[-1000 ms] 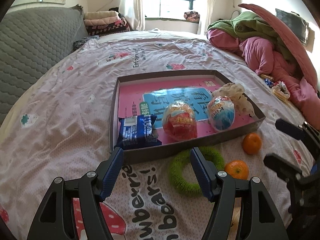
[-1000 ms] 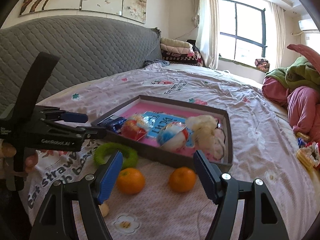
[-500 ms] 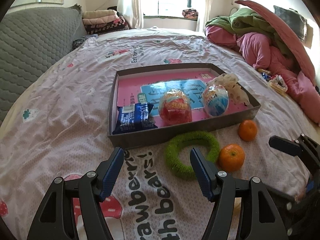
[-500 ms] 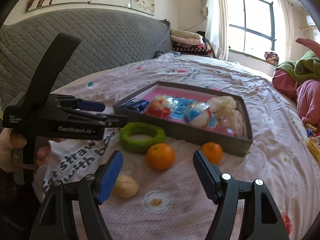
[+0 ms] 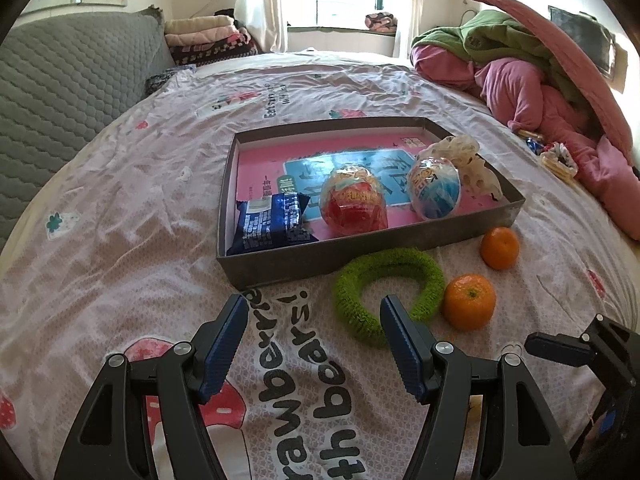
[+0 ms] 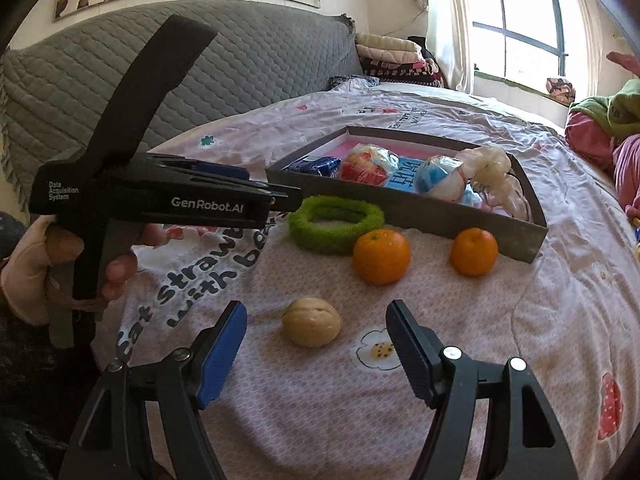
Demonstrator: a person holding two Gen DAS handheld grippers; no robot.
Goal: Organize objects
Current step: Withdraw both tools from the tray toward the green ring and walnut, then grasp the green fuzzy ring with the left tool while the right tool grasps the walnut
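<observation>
A grey tray (image 5: 280, 266) with a pink floor lies on the bed and holds a blue snack pack (image 5: 272, 224), a red egg-shaped pack (image 5: 354, 204), a blue egg-shaped pack (image 5: 436, 188) and a white lacy thing (image 5: 468, 160). In front of it lie a green fuzzy ring (image 5: 384, 288) and two oranges (image 5: 468, 300) (image 5: 499, 247). A tan walnut (image 6: 312, 322) lies just ahead of my right gripper (image 6: 316, 334), which is open and empty. My left gripper (image 5: 314, 324) is open and empty, just short of the ring.
The bed sheet (image 5: 120, 220) has printed letters and strawberries. A grey quilted headboard (image 5: 60, 72) stands at the left. Pink and green bedding (image 5: 540, 80) is piled at the right. Folded blankets (image 5: 208, 36) lie at the back by the window.
Both grippers have pulled back from the tray toward the bed's near edge. The walnut has come into the right wrist view between the open fingers. Nothing was grasped.
</observation>
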